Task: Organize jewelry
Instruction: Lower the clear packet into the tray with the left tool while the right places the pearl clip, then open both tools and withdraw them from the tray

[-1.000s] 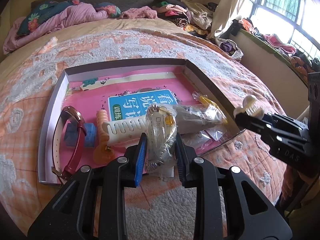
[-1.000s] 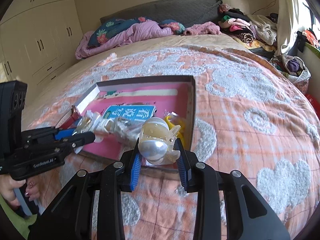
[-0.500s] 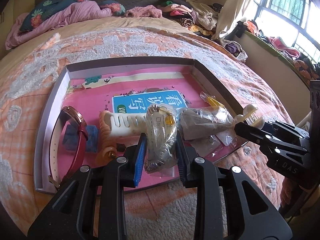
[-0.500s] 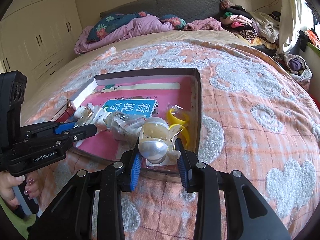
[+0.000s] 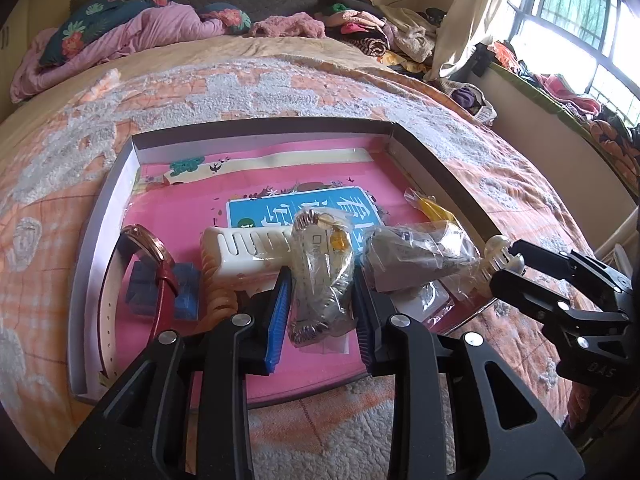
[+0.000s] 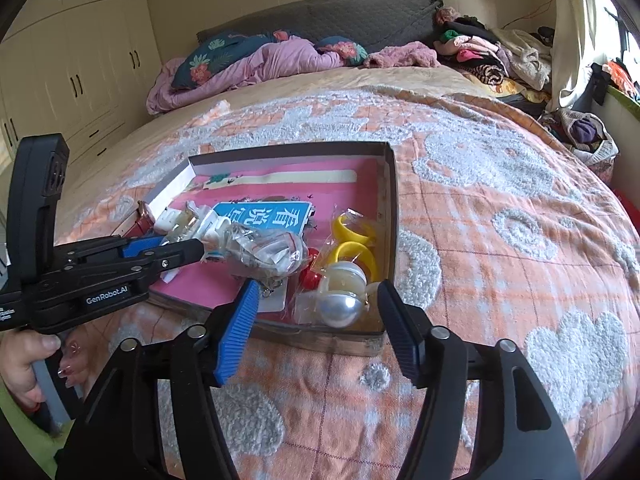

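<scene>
Left tool (image 5: 320,312) is gripping a clear packet (image 5: 322,276) of jewelry, its blue pads pressed against both sides, and is holding it over the near edge of the tray (image 5: 100,216). That shallow, pink-lined tray is sitting on a bed (image 5: 280,92) covered in an orange and white blanket.

Moving left to right inside the tray: a watch (image 5: 154,264) with a red strap is lying by the left wall, a blue block (image 5: 186,294) is resting beside it, then a white clip (image 5: 248,252), then a crumpled bag (image 5: 420,260) just right of the held packet. Yellow rings (image 6: 354,240) are lying against the right wall.

Right tool (image 6: 316,328) is standing open at the tray's near right corner. Its jaws have just been widening, and the pearl clip (image 6: 340,294), cream and silver, is now sitting between them inside the corner, with neither pad touching it. It looks released.

The step in hand seems to be setting pieces down in the tray. To do it well, the right tool would probably back straight away from the corner, so a pad does not catch the pearl clip or the tray wall and drag it out. The left tool would do best to lower its packet onto a bare pink patch near the front before letting go, since the thin plastic may cling to a pad or slide over the low rim onto the blanket. Keeping the packet clear of the crumpled bag would keep the items apart.
</scene>
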`<action>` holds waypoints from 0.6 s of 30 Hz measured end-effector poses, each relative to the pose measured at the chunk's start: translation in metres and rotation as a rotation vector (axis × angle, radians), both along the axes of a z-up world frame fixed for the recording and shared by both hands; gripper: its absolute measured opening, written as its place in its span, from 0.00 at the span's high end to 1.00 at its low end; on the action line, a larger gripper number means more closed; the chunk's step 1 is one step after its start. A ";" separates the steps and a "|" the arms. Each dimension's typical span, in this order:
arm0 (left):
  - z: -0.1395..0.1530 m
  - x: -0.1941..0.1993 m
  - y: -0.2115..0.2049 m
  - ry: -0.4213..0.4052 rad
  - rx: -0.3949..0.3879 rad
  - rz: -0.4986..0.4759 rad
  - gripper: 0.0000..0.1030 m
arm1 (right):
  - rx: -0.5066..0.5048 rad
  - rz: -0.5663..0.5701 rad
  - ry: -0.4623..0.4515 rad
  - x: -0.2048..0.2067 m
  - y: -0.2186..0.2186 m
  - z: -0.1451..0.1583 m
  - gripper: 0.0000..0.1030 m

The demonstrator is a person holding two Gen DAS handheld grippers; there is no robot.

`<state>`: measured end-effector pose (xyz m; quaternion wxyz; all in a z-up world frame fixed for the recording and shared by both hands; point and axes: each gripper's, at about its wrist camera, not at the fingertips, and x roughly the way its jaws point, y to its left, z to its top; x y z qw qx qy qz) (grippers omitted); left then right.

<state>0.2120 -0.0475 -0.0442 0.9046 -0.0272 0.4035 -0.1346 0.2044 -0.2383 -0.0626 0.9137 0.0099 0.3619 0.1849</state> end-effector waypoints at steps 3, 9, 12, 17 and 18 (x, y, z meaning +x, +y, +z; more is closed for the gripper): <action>0.000 -0.001 0.000 -0.002 0.000 0.000 0.72 | -0.009 -0.009 -0.010 -0.002 -0.001 0.002 0.37; 0.003 0.003 0.002 -0.006 0.001 0.001 0.64 | -0.008 -0.026 -0.012 -0.003 -0.004 0.004 0.32; 0.004 0.004 0.003 -0.007 0.002 0.004 0.59 | -0.009 -0.033 -0.019 -0.004 -0.005 0.006 0.26; 0.009 0.002 0.005 -0.010 -0.011 0.004 0.56 | -0.012 -0.053 -0.035 -0.007 -0.008 0.010 0.17; 0.010 0.001 0.005 -0.009 -0.011 0.005 0.55 | -0.012 -0.060 -0.037 -0.008 -0.009 0.011 0.16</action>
